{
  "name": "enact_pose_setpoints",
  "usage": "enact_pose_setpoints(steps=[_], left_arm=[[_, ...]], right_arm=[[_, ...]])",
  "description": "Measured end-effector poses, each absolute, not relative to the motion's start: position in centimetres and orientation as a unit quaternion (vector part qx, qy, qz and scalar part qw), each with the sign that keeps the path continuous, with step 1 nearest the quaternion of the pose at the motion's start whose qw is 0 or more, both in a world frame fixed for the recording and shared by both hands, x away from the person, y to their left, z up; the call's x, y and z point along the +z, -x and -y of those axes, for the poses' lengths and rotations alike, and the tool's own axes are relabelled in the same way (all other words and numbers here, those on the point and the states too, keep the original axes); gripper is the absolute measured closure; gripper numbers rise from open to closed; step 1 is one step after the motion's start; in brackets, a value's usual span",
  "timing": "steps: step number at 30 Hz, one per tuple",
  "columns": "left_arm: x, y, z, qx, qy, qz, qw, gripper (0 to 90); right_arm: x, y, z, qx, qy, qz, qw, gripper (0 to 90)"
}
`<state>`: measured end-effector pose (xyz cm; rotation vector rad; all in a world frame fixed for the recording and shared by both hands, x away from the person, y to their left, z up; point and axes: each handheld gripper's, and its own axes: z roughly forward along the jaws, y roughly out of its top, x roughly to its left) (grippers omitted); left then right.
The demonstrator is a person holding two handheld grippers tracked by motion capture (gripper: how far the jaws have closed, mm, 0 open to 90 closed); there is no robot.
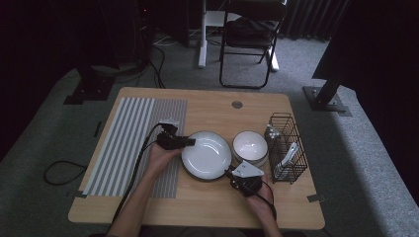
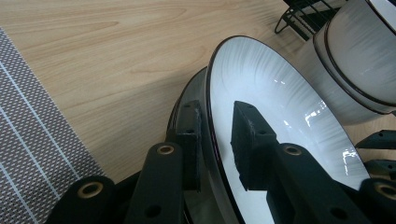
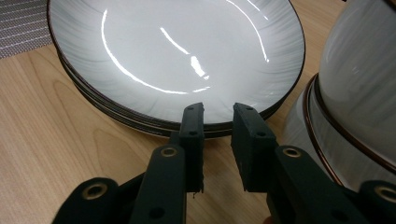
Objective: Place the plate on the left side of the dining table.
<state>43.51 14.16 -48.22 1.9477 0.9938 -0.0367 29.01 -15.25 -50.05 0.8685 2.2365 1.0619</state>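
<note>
Plates [image 1: 206, 154] sit in a stack in the middle of the wooden worktop [image 1: 207, 202]. They are white with a thin dark rim. From the left tool's own view the top plate [image 2: 275, 112] is tipped up on its edge, with its rim standing between the two black jaws. One jaw is under the plate and one is over its white inside. A small gap shows on each side of the rim, so the left tool [image 2: 215, 135] is open around the plate and not squeezing it.

From above, the left tool [image 1: 184, 142] is at the left edge of the plates, and a hand [image 1: 160, 154] holds it. The right tool [image 1: 232, 174] is at the near right edge of the plates, held by the other hand [image 1: 259, 200]. In its own view the right tool [image 3: 217, 122] has its jaws a little apart, right at the rim of the stack [image 3: 177, 60], but nothing is between them. It is open.

Just to the right of the plates are white bowls [image 1: 250, 146], one inside another. Past the bowls stands a black wire basket [image 1: 286, 148]. A grey striped mat [image 1: 133, 143] lies on the left part of the worktop
</note>
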Motion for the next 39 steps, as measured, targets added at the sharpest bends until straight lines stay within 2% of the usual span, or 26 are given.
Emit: enact_pose_setpoints(steps=[8, 14, 19, 24, 26, 29, 34, 39], left_arm=[[-48.5, -43.8, -14.3, -0.038, -0.779, -0.414, 0.469, 71.4], [-48.6, -43.9, -14.2, -0.034, -0.774, -0.432, 0.462, 81.5], [-48.9, -44.0, -14.4, -0.052, -0.753, -0.453, 0.474, 83.7], [-49.1, -44.1, -14.4, -0.067, -0.748, -0.46, 0.473, 82.9], [-49.1, -44.1, -14.2, -0.08, -0.749, -0.463, 0.467, 77.2], [-49.1, -44.0, -14.1, -0.073, -0.753, -0.461, 0.463, 78.9], [-49.3, -44.1, -14.6, -0.09, -0.732, -0.468, 0.487, 82.4], [-48.7, -43.8, -14.3, -0.072, -0.733, -0.466, 0.49, 82.8]], right_arm=[[-50.1, -29.0, 15.2, 0.394, -0.319, -0.823, 0.257, 74.6], [-50.1, -29.0, 15.2, 0.394, -0.319, -0.823, 0.257, 74.8], [-50.1, -29.0, 15.3, 0.396, -0.319, -0.822, 0.255, 74.5], [-50.1, -29.0, 15.3, 0.398, -0.32, -0.822, 0.253, 74.7], [-50.2, -29.0, 15.3, 0.399, -0.321, -0.821, 0.253, 75.1], [-50.2, -29.0, 15.3, 0.399, -0.321, -0.821, 0.254, 75.0], [-50.2, -29.0, 15.3, 0.398, -0.32, -0.821, 0.254, 74.1], [-50.3, -29.0, 15.4, 0.397, -0.322, -0.82, 0.257, 72.0]])
